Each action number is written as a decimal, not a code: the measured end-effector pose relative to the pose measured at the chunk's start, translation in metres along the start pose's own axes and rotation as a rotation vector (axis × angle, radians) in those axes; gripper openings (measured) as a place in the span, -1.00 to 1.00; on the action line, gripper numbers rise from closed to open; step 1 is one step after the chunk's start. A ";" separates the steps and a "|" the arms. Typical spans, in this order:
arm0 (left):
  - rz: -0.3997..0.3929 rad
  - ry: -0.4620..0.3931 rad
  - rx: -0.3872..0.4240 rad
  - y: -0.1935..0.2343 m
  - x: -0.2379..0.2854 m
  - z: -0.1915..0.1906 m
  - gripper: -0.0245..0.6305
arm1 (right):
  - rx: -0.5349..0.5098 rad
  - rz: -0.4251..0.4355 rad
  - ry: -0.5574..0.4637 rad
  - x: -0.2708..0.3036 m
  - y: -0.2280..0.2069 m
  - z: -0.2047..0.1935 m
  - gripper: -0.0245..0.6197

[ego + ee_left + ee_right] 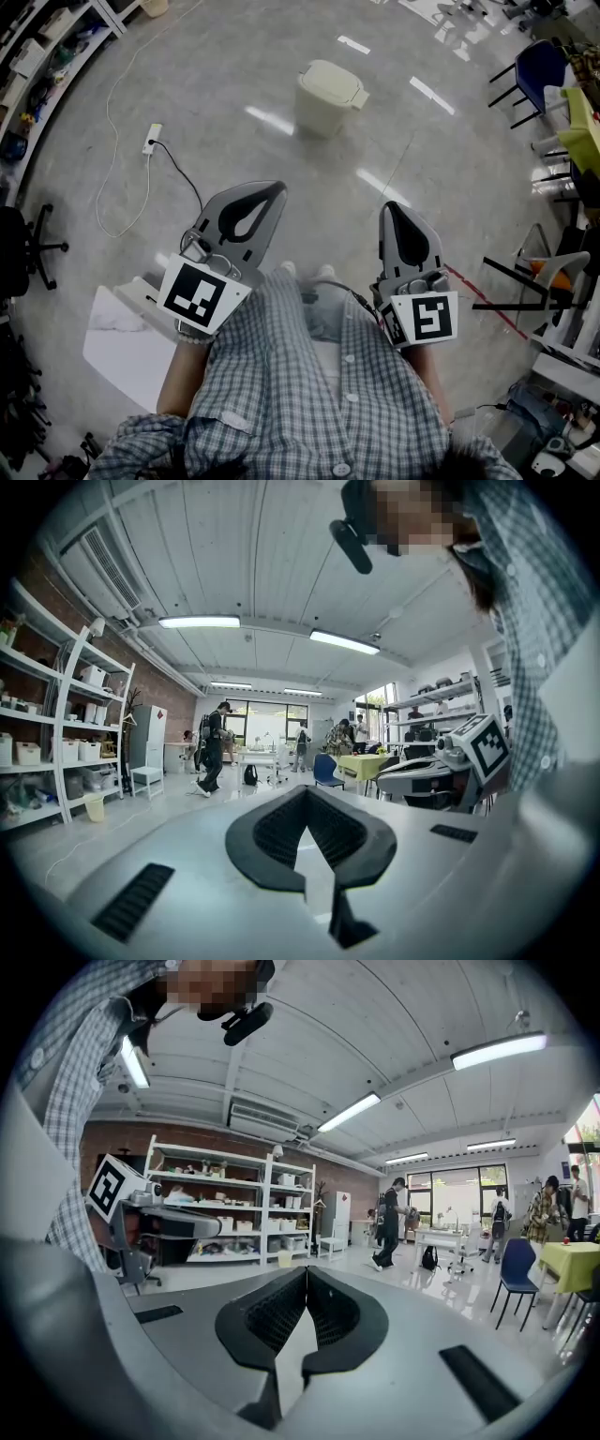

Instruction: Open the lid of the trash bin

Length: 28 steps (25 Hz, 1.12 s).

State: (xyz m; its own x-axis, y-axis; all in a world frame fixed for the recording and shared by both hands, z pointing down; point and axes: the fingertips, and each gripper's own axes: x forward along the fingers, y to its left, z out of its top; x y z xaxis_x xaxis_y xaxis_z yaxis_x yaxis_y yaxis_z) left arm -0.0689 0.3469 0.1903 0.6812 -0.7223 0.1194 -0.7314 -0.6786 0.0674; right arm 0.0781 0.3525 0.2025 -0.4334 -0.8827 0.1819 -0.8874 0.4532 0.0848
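A small cream trash bin (326, 97) stands on the glossy grey floor (234, 75), well ahead of the person and well apart from both grippers. Its rounded lid (332, 82) lies shut, so its contents cannot be seen. The left gripper (277, 187) and right gripper (391, 205) are held close to the person's checked shirt (300, 375), each with its two black-padded jaws pressed together at the tips, pinching nothing and touching nothing.
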 end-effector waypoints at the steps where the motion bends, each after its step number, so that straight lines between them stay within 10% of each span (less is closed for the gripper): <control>1: -0.003 -0.003 0.002 0.002 -0.002 0.000 -0.91 | 0.000 -0.010 -0.001 0.000 0.002 0.001 -0.87; 28: 0.034 -0.017 0.040 0.025 -0.014 0.003 -0.91 | -0.005 -0.013 -0.006 0.025 0.010 0.003 -0.87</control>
State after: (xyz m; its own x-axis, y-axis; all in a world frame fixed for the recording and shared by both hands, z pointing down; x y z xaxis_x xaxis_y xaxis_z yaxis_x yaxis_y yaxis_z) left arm -0.0967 0.3390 0.1873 0.6565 -0.7471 0.1044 -0.7526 -0.6581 0.0236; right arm 0.0583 0.3345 0.2052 -0.4226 -0.8894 0.1745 -0.8923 0.4420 0.0920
